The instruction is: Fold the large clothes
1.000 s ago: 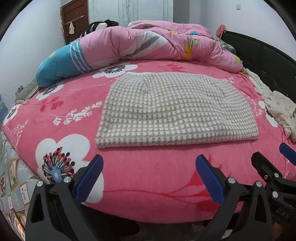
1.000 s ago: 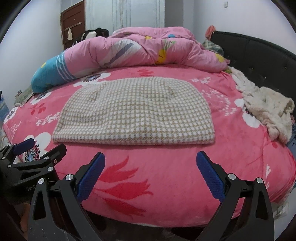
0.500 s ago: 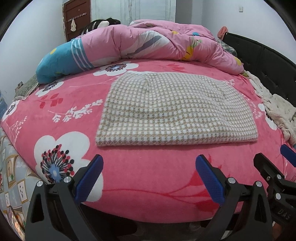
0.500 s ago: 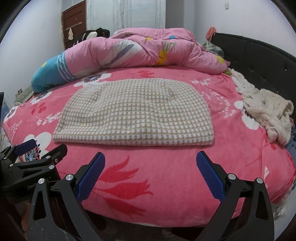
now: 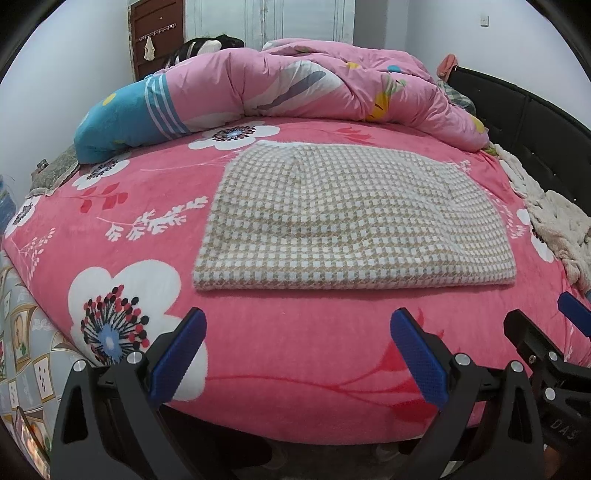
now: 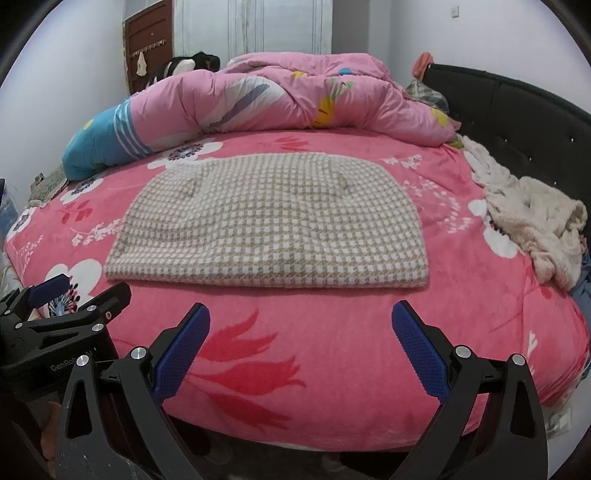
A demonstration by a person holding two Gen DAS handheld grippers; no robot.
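A beige and white checked garment (image 5: pixel 351 218) (image 6: pixel 269 221) lies folded flat in the middle of the pink floral bed (image 5: pixel 140 184) (image 6: pixel 332 332), its thick folded edge facing me. My left gripper (image 5: pixel 297 354) hovers open over the bed's near edge, short of the garment, nothing between its blue pads. My right gripper (image 6: pixel 301 354) is open too, also in front of the garment and apart from it. In the left wrist view the right gripper shows at the lower right; in the right wrist view the left gripper shows at the lower left.
A rolled pink and blue duvet (image 5: pixel 295 88) (image 6: pixel 266 99) lies across the far side. A cream fleece garment (image 6: pixel 532 225) (image 5: pixel 554 221) is heaped at the right by the black headboard (image 6: pixel 517 110). A brown door (image 5: pixel 155 33) stands behind.
Both cameras have drifted slightly, so the bed and garment sit a little differently in view. The garment has not moved and both grippers stay open.
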